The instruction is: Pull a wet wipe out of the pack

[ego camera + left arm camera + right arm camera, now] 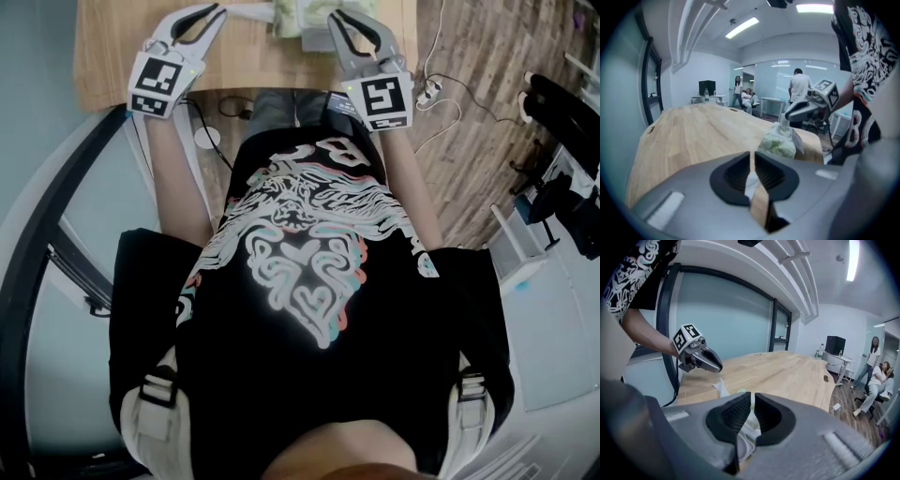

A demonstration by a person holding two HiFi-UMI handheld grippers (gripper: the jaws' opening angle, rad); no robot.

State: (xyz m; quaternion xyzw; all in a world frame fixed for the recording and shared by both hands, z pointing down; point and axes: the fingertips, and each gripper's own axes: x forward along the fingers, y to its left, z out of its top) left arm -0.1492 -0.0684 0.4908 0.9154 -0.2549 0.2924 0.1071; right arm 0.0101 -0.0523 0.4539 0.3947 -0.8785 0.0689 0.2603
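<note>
The pale green wipe pack (pixel 298 17) lies on the wooden table (pixel 112 47) between my two grippers. My right gripper (pixel 334 17) stands over its right end, shut on the pack's white top; from the left gripper view its tip (pixel 787 115) meets a white part rising from the pack (pixel 778 143). One white wipe (pixel 248 9) lies loose on the wood, left of the pack. My left gripper (pixel 217 9) hovers just above that wipe (pixel 721 387), its jaws a narrow slit apart and its pads pressing on nothing. The wipe (pixel 751 180) shows through the slit.
The table's near edge runs just in front of the person's body. Cables and a white plug (pixel 427 94) lie on the floor at the right. People (pixel 799 86) and desks with a monitor (pixel 707 87) are far across the room.
</note>
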